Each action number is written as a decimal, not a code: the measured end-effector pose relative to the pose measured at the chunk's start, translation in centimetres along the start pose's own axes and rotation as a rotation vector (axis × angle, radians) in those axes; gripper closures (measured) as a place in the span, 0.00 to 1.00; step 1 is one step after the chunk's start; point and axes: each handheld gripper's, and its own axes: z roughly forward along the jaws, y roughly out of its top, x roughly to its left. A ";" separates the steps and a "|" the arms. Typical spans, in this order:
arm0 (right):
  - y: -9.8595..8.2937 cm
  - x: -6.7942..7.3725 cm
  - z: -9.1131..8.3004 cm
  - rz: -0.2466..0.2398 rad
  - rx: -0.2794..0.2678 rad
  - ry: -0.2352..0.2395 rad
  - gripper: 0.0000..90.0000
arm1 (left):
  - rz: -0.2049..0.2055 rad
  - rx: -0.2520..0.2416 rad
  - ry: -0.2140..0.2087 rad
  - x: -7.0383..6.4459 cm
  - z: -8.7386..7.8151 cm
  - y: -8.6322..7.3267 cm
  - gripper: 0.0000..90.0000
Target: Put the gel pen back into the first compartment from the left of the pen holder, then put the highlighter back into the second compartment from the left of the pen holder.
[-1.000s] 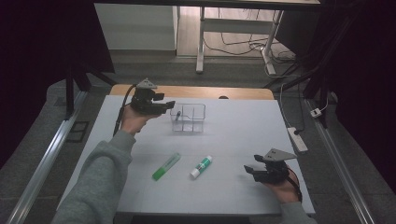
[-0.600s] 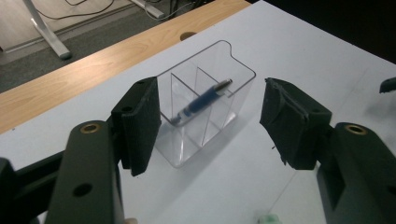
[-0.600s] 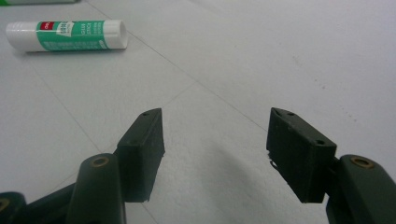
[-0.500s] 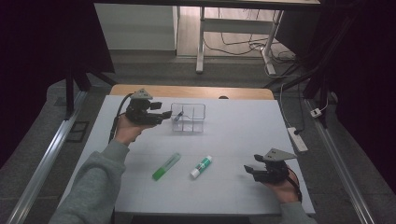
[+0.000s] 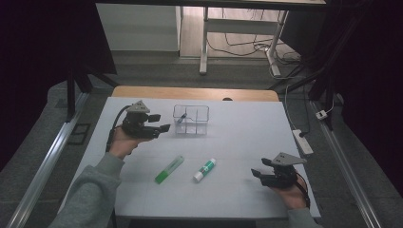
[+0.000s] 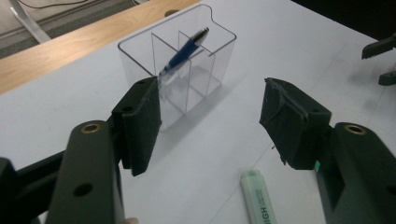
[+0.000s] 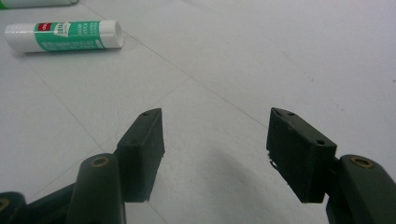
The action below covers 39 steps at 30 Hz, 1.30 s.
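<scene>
A clear plastic organizer (image 5: pixel 191 120) (image 6: pixel 187 70) with several compartments stands at the back middle of the white table (image 5: pixel 237 128). A blue pen (image 6: pixel 183 52) (image 5: pixel 180 120) leans inside it. My left gripper (image 5: pixel 161 129) (image 6: pixel 210 123) hovers open just left of the organizer, nothing between its jaws. A green highlighter (image 5: pixel 169 169) (image 6: pixel 259 198) and a green-and-white glue stick (image 5: pixel 205 170) (image 7: pixel 63 36) lie near the table's front middle. Low at the front right, my right gripper (image 5: pixel 256 173) (image 7: pixel 212 154) stands open and holds nothing, with the glue stick off to its left.
A wooden strip (image 5: pixel 195 93) runs along the table's far edge. A power strip (image 5: pixel 302 141) lies just off the right edge. Metal rails (image 5: pixel 43 161) flank the table, and table legs with cables (image 5: pixel 242 42) stand beyond it.
My left gripper has drawn back left and toward the person, away from the organizer, and the pen stays in it. The right gripper has not moved.
</scene>
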 end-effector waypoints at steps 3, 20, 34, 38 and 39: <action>0.0 0.0 -0.1 0.004 -0.006 -0.005 0.40 | -0.011 0.007 -0.003 -0.2 -0.1 -0.6 0.41; 0.1 0.2 0.0 -0.015 -0.005 0.005 0.40 | -0.005 0.069 -0.026 -1.7 -1.4 -3.2 0.39; 0.1 0.2 0.1 -0.020 0.000 0.015 0.40 | 0.040 0.147 -0.034 -3.3 -1.1 -4.4 0.38; 0.2 0.2 0.1 -0.021 -0.001 0.014 0.40 | 0.034 0.162 -0.040 -3.5 -0.8 -4.7 0.37; 0.2 0.2 0.2 -0.023 -0.002 0.013 0.40 | 0.034 0.168 -0.042 -3.5 -0.7 -4.8 0.37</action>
